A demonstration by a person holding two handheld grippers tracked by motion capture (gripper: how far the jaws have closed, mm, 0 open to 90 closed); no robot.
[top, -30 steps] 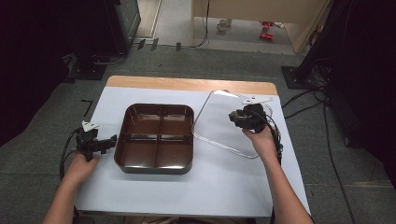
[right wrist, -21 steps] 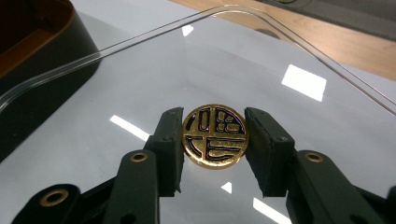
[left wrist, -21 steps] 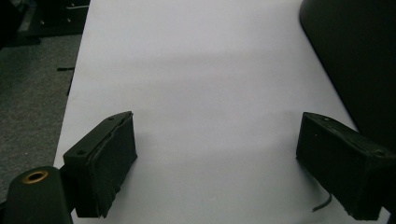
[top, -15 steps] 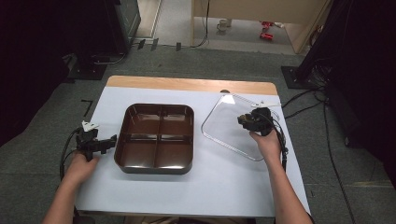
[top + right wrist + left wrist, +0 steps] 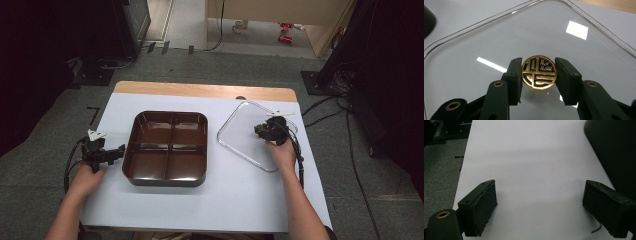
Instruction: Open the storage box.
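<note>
High view: clear, square, round-cornered plastic lid (image 5: 247,135) with a round gold knob, lying flat on the white tabletop (image 5: 225,195) at 3 o'clock of the dark brown, four-compartment square tray (image 5: 169,147), just apart from it. Right hand-held gripper (image 5: 261,131), over the lid's middle, is clenched on the gold knob (image 5: 539,72), both pads pressing its sides in the right gripper view. Left hand-held gripper (image 5: 119,150), at 9 o'clock of the tray, is released, jaws wide over bare tabletop.
</note>
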